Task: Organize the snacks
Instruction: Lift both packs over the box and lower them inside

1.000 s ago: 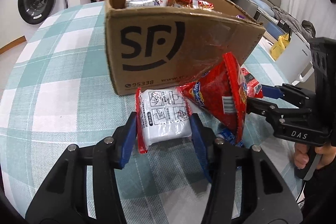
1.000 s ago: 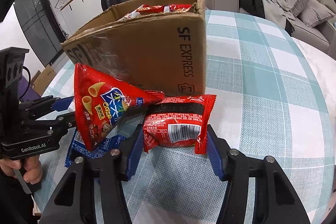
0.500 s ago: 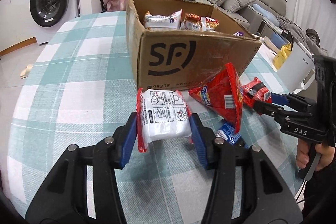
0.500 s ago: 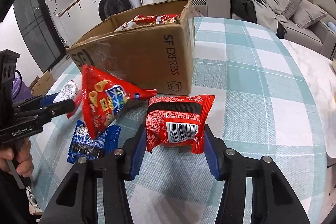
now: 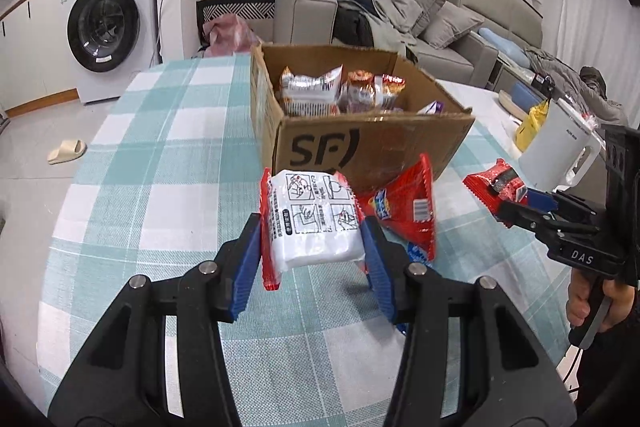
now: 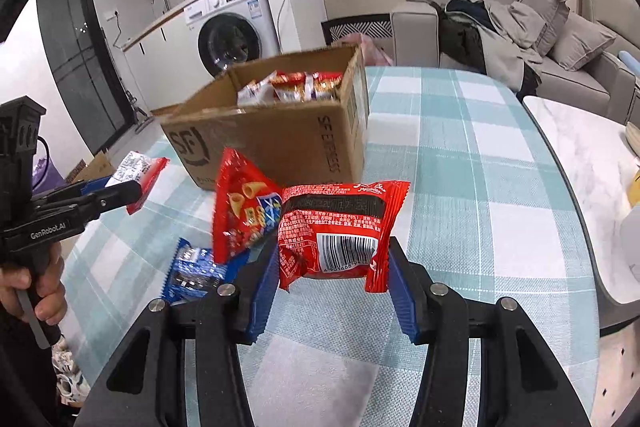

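My left gripper (image 5: 312, 239) is shut on a white and red noodle packet (image 5: 312, 223), held above the table in front of the SF cardboard box (image 5: 360, 151). My right gripper (image 6: 332, 255) is shut on a red snack packet (image 6: 340, 227), also lifted, to the right of the box (image 6: 280, 139). Each gripper shows in the other view, the left gripper (image 6: 132, 187) and the right gripper (image 5: 508, 199). The box holds several snack packets (image 5: 340, 91). A red cone-snack bag (image 6: 240, 215) leans at the box front, and a blue packet (image 6: 196, 267) lies flat beside it.
The table (image 5: 160, 155) has a teal checked cloth. A white kettle (image 5: 560, 147) stands at its right edge. A marble side table (image 6: 580, 155) is at the right. A washing machine (image 5: 108, 23) and a sofa (image 5: 400, 11) stand behind.
Both grippers have risen and pulled back from the box with their packets, so the box's inside now shows. The red cone-snack bag and blue packet stay on the table.
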